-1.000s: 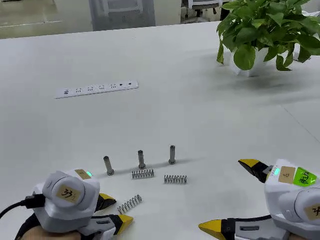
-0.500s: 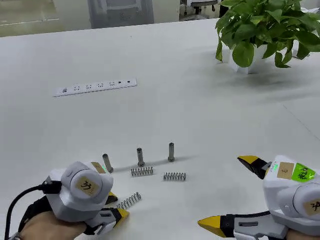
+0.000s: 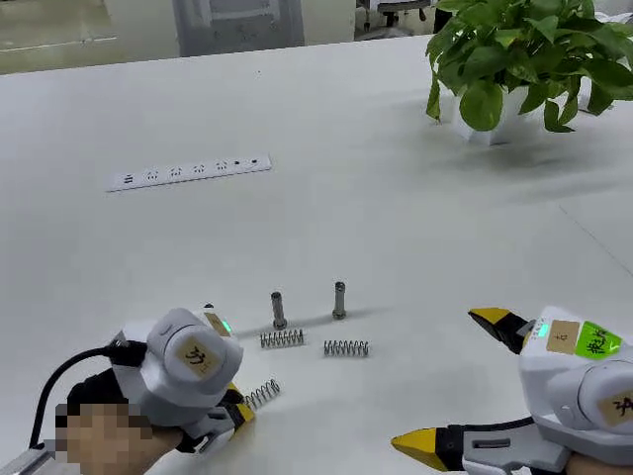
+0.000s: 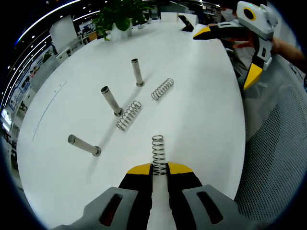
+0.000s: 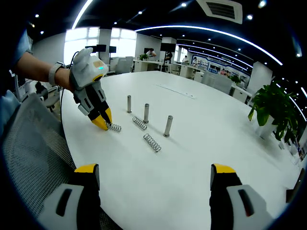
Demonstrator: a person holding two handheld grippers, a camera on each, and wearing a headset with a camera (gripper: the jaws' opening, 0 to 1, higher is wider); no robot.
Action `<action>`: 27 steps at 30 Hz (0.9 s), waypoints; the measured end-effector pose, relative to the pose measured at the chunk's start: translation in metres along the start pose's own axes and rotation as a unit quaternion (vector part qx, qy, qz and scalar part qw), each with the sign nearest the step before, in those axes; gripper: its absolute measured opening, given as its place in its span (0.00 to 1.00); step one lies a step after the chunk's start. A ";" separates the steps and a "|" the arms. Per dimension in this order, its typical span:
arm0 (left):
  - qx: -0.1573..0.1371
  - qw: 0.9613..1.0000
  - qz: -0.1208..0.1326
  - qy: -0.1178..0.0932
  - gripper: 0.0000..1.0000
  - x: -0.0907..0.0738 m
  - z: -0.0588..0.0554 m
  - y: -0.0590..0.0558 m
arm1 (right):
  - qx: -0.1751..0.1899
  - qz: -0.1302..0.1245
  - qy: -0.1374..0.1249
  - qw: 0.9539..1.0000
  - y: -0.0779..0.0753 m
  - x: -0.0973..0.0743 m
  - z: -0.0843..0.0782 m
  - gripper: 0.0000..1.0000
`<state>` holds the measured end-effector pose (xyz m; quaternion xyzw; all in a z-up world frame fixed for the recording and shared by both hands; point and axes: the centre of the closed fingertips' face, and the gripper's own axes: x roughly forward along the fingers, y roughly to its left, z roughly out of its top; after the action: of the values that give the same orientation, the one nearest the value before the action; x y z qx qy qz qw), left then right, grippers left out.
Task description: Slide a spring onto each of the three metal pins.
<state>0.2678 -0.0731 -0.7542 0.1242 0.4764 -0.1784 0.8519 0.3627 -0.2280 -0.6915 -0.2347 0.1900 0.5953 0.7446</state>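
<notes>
One spring [image 4: 158, 151], near end clamped in left gripper [image 4: 159, 168] jaws; right gripper [image 5: 154, 168] jaws wide apart.

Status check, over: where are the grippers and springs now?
Left gripper shut on near spring, on the table. Right gripper open, off to the side. Three pins upright, bare; two springs loose beside them. Path clear.

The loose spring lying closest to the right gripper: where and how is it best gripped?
Across the coils near one end of the spring, probably from above: it lies flat on the table, and the other end is then free for the nearest pin.
</notes>
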 end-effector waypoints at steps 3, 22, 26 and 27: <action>-0.011 1.000 0.003 -0.003 0.10 0.000 0.000 0.000 | -0.001 0.001 0.002 1.000 0.001 0.000 -0.001 0.97; -0.053 0.995 0.005 -0.079 0.10 -0.006 0.000 -0.007 | -0.021 0.072 0.026 0.997 0.033 0.007 -0.003 0.99; -0.071 0.993 0.002 -0.099 0.10 -0.006 -0.001 -0.005 | -0.015 0.081 0.015 0.997 0.038 0.013 0.009 0.99; -0.069 0.992 0.003 -0.103 0.10 -0.008 -0.002 -0.005 | -0.006 0.085 0.005 0.996 0.041 0.014 0.016 0.99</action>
<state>0.2607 -0.0752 -0.7488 0.0479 0.3964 -0.1544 0.9037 0.3261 -0.2000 -0.6918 -0.2249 0.2097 0.6562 0.6891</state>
